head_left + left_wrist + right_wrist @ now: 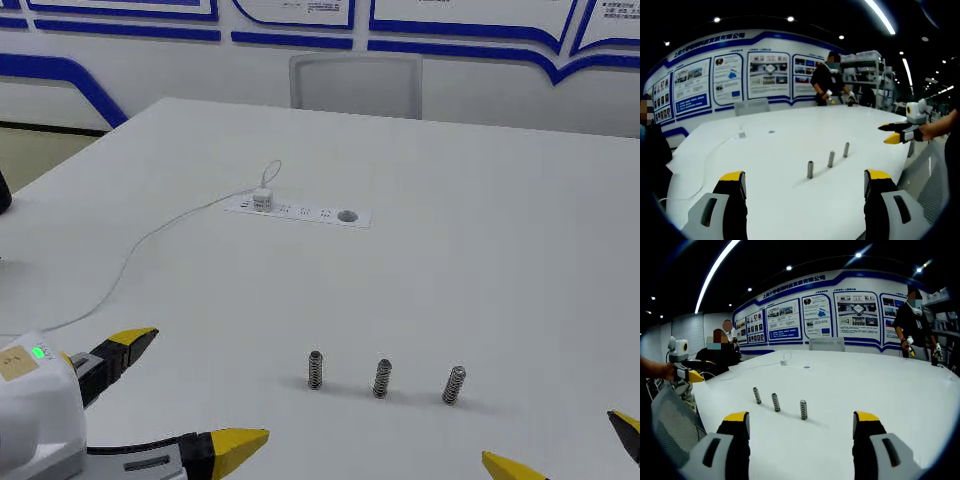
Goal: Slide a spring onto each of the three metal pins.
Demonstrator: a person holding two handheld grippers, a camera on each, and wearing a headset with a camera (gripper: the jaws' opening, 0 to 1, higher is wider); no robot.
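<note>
- Three coils stand upright in a row on the white table (450,260), near its front edge: left spring (315,369), middle spring (382,378), right spring (454,384).
- Each spring sits over one of the pins (831,159) (the pins are mostly hidden inside the coils, so I cannot tell how fully each one is seated).
- Left gripper (190,390): jaws spread wide, nothing between them, low at the near left and apart from the row.
- Right gripper (567,445): jaws also spread and empty, at the near right, just short of the right spring.
- No loose spring shows on the table around the row.
- Judgement: the task looks complete, three pins and three springs on. What may remain is a check that each coil has dropped fully down.
- Further back, well apart: a power strip (300,211) and a chair (355,85).
</note>
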